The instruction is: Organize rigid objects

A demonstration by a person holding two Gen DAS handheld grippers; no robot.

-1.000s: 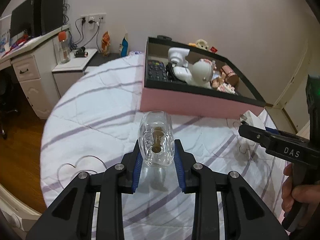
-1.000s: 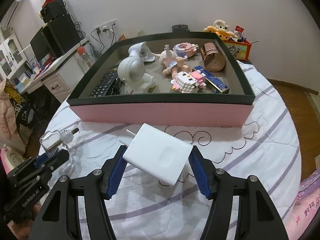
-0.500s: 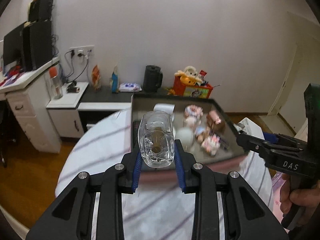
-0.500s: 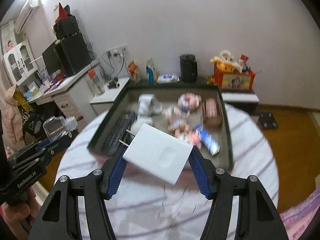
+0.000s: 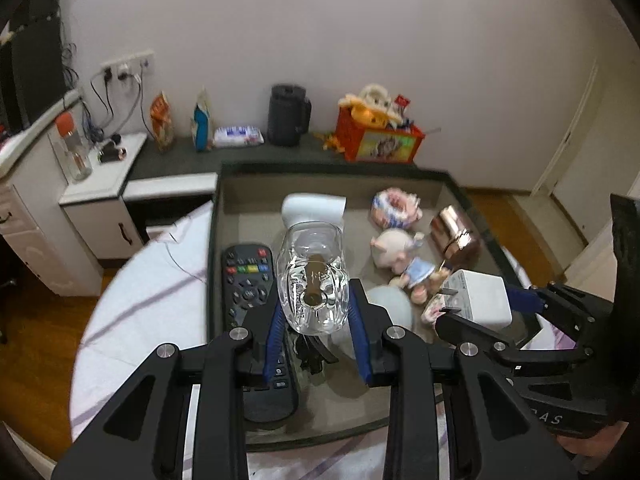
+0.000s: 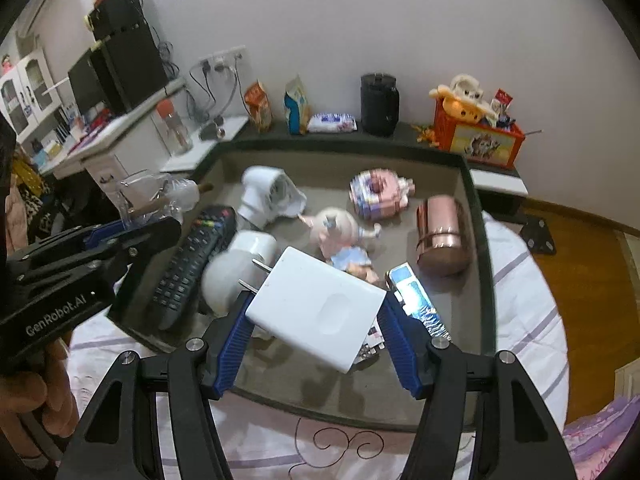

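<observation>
My left gripper (image 5: 314, 312) is shut on a clear glass bottle (image 5: 313, 276) with a cork, held above the left part of the open box (image 5: 214, 216). My right gripper (image 6: 316, 320) is shut on a white power adapter (image 6: 316, 312) with two prongs, held above the box's near middle. The bottle also shows in the right wrist view (image 6: 160, 196), and the adapter in the left wrist view (image 5: 476, 296). The box holds a black remote (image 5: 250, 292), a white astronaut figure (image 6: 264, 196), a pig doll (image 6: 340, 236) and a copper tin (image 6: 442, 240).
The box sits on a round table with a white striped cloth (image 6: 524, 320). Behind it a low shelf carries a black kettle (image 5: 288, 114), snack bags and an orange toy box (image 5: 380, 140). A white desk (image 5: 24, 216) stands at left.
Both grippers rose from the tablecloth and moved forward over the box, still holding the bottle and the adapter. The view now looks down into the box.
</observation>
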